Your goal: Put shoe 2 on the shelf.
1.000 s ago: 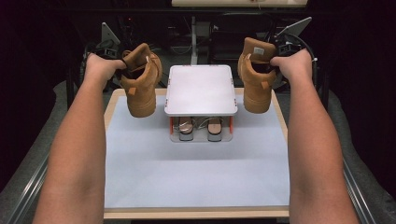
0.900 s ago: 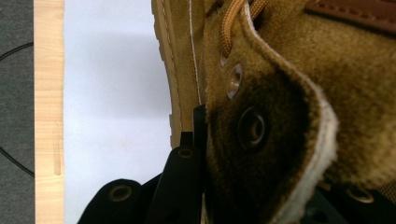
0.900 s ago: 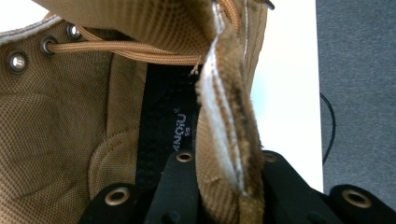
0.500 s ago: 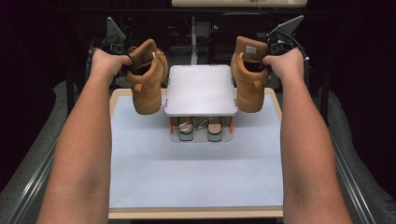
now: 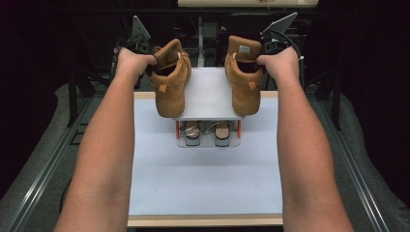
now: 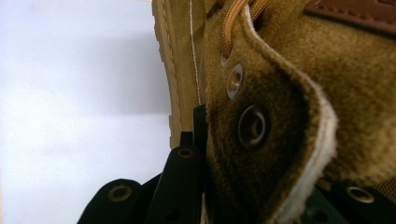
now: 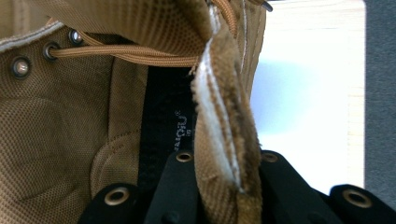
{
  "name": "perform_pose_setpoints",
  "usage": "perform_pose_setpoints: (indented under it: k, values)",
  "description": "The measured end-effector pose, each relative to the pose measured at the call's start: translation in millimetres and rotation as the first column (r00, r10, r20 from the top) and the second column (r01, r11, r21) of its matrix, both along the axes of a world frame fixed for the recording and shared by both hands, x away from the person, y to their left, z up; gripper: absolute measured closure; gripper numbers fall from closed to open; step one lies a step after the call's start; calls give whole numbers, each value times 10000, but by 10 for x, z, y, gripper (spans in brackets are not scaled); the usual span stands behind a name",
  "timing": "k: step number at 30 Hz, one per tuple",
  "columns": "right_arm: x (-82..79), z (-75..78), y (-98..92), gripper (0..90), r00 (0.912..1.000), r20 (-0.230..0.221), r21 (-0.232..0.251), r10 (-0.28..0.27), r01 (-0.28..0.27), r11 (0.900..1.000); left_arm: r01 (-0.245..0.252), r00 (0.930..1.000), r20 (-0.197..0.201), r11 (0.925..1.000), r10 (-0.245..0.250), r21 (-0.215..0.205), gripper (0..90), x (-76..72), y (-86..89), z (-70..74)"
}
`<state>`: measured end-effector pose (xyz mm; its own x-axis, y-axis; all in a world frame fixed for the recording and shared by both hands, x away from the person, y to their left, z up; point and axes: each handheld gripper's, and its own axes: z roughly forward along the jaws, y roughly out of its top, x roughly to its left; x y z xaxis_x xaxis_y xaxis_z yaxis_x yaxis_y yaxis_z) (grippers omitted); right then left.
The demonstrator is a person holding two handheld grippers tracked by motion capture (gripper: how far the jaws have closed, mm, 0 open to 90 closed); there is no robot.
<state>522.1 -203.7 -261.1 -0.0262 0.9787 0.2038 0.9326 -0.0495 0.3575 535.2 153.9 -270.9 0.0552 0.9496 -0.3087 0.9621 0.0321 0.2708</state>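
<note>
Two tan suede lace-up boots hang in the air at the far side of the table. My left gripper (image 5: 153, 59) is shut on the collar of the left boot (image 5: 170, 84); in the left gripper view the black jaws (image 6: 243, 158) pinch the eyelet flap of this boot (image 6: 280, 93). My right gripper (image 5: 259, 59) is shut on the collar of the right boot (image 5: 245, 82); in the right gripper view its jaws (image 7: 226, 161) clamp the collar edge of that boot (image 7: 70, 116). Both boots hang toe-down over the side edges of a small white rack (image 5: 209, 94).
Under the rack's white top, a lower level holds a pair of smaller shoes (image 5: 208, 131). The rack stands on a pale blue mat (image 5: 203, 179) on a wood-edged table (image 5: 203, 221). Dark frames and rails run along both sides.
Both hands have carried their boots away from the person and inward, from beside the rack to over its left and right edges. Both grips have held.
</note>
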Motion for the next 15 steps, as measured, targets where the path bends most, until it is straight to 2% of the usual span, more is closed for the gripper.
perform_pose_setpoints:
  k: [5,7,13,15]
  values:
    - [-7,-8,110,853,10000,85,115,32,-33,9999,-26,10000,4,10000,26,-34,855,11,-133,0]
    - [-9,-16,147,853,9999,121,148,42,-44,9999,-100,9998,171,9998,103,-160,855,13,-222,-19]
    - [3,-70,255,852,10000,48,405,67,-69,9992,6,10000,96,9996,-4,-274,855,26,-371,-44]
    - [5,-78,265,852,9999,11,346,133,-133,9993,29,9999,106,9997,-26,-240,855,26,-391,-48]
